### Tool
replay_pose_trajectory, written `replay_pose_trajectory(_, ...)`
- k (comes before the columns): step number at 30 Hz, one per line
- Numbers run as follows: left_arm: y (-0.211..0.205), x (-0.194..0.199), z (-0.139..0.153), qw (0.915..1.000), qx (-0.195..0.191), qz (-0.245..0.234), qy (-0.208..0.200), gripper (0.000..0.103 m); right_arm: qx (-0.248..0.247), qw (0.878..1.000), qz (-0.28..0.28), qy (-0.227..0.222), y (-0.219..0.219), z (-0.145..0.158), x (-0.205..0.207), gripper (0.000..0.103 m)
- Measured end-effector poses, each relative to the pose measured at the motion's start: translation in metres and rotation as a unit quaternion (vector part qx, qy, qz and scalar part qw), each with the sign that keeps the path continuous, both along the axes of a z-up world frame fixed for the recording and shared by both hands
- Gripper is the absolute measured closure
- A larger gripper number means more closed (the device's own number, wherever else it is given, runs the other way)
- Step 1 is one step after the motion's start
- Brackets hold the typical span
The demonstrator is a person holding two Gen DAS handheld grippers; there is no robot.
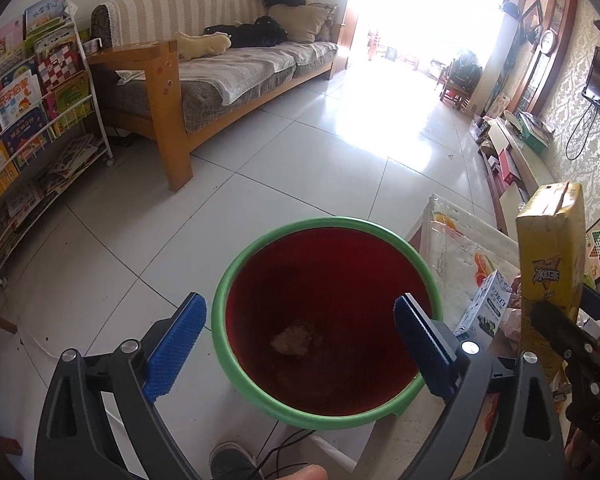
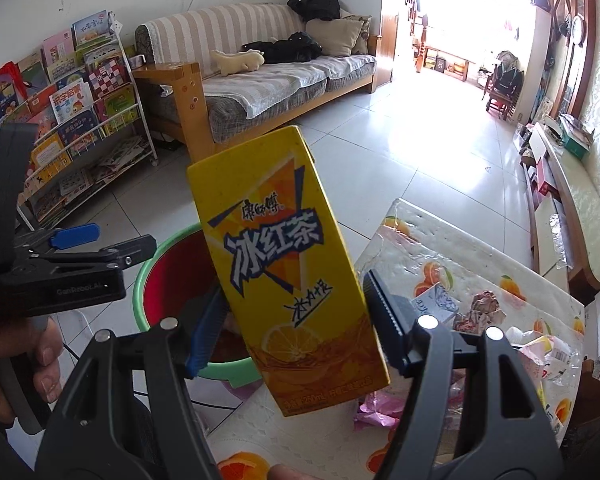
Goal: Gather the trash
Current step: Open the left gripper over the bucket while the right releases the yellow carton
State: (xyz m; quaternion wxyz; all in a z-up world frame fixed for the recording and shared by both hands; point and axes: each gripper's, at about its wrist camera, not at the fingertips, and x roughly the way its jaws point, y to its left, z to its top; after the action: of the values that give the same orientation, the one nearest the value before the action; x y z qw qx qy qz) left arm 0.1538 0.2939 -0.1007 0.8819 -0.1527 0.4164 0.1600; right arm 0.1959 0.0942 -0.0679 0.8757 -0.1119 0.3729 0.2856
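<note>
Two grippers work over a red bin with a green rim (image 1: 327, 320), which stands on the pale tiled floor (image 1: 260, 184) just beside a low table (image 2: 480, 280) covered in an orange-print plastic cloth. The left gripper (image 1: 300, 340) hangs above the bin mouth with its blue pads spread wide and nothing between them; one pad sits over the near-left rim, the other over the right side of the opening. Down in the bin lies a crumpled brownish wad (image 1: 294, 339) (what it is made of cannot be told). The right gripper (image 2: 296, 336) is clamped on a yellow iced-tea carton (image 2: 284, 268), its pads pressing the lower part of the box from either side; the carton tilts with its top leaning left, and it sits partly over the bin's right edge and partly over the table corner. More rubbish remains on the table: a small blue-and-white carton (image 1: 486, 304), a crumpled wrapper (image 2: 486, 308) and a pink bag (image 2: 380, 408). Behind stand a striped sofa (image 1: 228, 60) and a rack of children's books (image 1: 36, 108).
</note>
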Motion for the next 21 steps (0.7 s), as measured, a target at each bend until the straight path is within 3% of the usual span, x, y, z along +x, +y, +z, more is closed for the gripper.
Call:
replay_pose_trajectory(17,0.029,-0.029,0.008,0.9989,-0.004,0.040,-0.023,0.008,-0.016,0.998,0.046,0.036,0.067,-0.033,0.011,0.036)
replay_pose_trajectory(21,0.039,-0.034,0.008,0.9980,-0.008,0.055,-0.029,0.008,-0.023,0.998,0.050,0.030,0.071,-0.034,0.009,0.024)
